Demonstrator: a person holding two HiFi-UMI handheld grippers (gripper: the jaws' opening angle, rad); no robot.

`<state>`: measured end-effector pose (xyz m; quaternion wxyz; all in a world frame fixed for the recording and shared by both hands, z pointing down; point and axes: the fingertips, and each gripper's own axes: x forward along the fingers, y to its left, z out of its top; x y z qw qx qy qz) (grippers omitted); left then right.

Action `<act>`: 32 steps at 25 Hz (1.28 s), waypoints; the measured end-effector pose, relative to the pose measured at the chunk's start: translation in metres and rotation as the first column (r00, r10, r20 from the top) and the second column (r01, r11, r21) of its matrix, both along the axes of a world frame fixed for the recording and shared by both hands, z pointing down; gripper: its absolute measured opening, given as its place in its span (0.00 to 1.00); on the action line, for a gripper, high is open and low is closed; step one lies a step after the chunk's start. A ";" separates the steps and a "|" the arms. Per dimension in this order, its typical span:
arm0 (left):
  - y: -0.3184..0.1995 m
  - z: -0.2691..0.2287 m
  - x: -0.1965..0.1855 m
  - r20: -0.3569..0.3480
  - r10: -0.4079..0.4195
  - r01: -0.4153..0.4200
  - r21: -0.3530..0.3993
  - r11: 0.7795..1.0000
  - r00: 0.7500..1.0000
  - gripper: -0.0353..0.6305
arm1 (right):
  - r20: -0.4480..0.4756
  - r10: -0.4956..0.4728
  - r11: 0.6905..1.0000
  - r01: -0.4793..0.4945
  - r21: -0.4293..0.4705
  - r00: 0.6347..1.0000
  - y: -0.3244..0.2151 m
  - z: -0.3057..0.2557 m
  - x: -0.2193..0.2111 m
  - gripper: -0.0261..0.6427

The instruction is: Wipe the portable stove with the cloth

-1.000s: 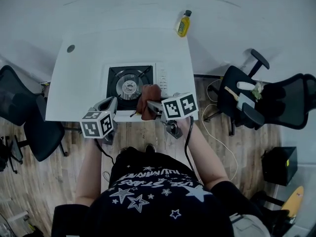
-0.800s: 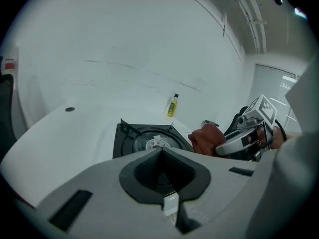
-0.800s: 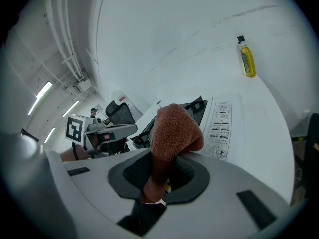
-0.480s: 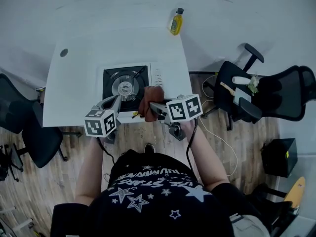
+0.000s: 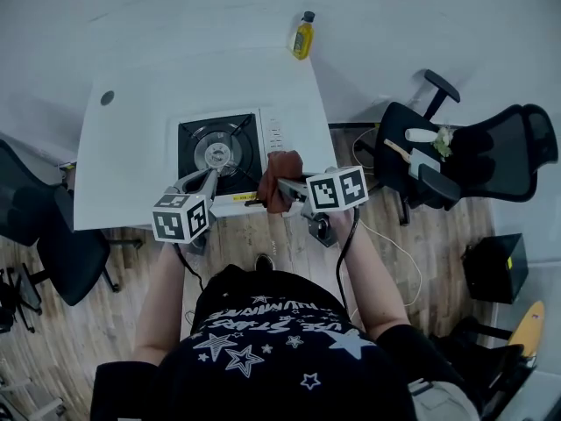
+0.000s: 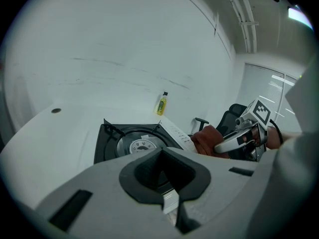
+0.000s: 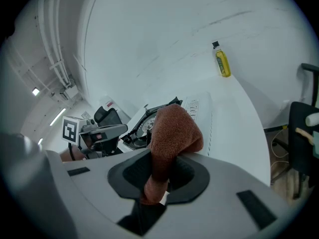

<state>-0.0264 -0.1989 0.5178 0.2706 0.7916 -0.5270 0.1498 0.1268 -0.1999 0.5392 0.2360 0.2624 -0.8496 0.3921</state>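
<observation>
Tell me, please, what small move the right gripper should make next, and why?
Probably sweep the right gripper leftward over the portable stove. It is shut on the brown cloth, which appears to sit at the stove's front right corner beside the control panel, while the burner lies further left.

Bunched rust-brown cloth [image 5: 280, 177] at the front right edge of the white portable stove [image 5: 219, 152] with black burner top.

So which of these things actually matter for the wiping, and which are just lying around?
In the job:
portable stove
brown cloth
right gripper, clamped on the cloth

Just lying about:
yellow bottle at the desk's far edge
office chairs on the right
</observation>
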 end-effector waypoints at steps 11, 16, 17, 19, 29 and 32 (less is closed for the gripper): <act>0.004 -0.001 -0.002 -0.015 0.016 -0.016 0.007 1.000 1.000 0.06 | -0.069 0.096 0.995 -0.096 0.002 0.993 -0.005 0.010 0.037 0.15; 0.007 -0.005 -0.003 -0.019 0.031 -0.031 0.011 0.999 0.999 0.06 | -0.096 0.133 0.991 -0.132 0.020 0.986 -0.007 0.008 0.045 0.15; 0.007 -0.006 -0.004 -0.019 0.034 -0.033 0.011 0.999 0.999 0.06 | -0.100 0.139 0.990 -0.137 0.025 0.985 -0.008 0.006 0.046 0.15; 0.009 -0.009 -0.007 -0.019 0.038 -0.038 0.014 0.999 0.999 0.06 | -0.104 0.151 0.988 -0.148 0.039 0.983 -0.010 0.000 0.045 0.15; 0.009 -0.032 -0.034 -0.020 0.074 -0.073 0.043 0.996 0.997 0.06 | -0.084 0.232 0.955 -0.211 0.208 0.969 -0.028 -0.050 0.017 0.15; 0.009 -0.041 -0.042 -0.021 0.082 -0.080 0.062 0.995 0.996 0.06 | -0.070 0.229 0.948 -0.206 0.241 0.971 -0.027 -0.062 0.003 0.15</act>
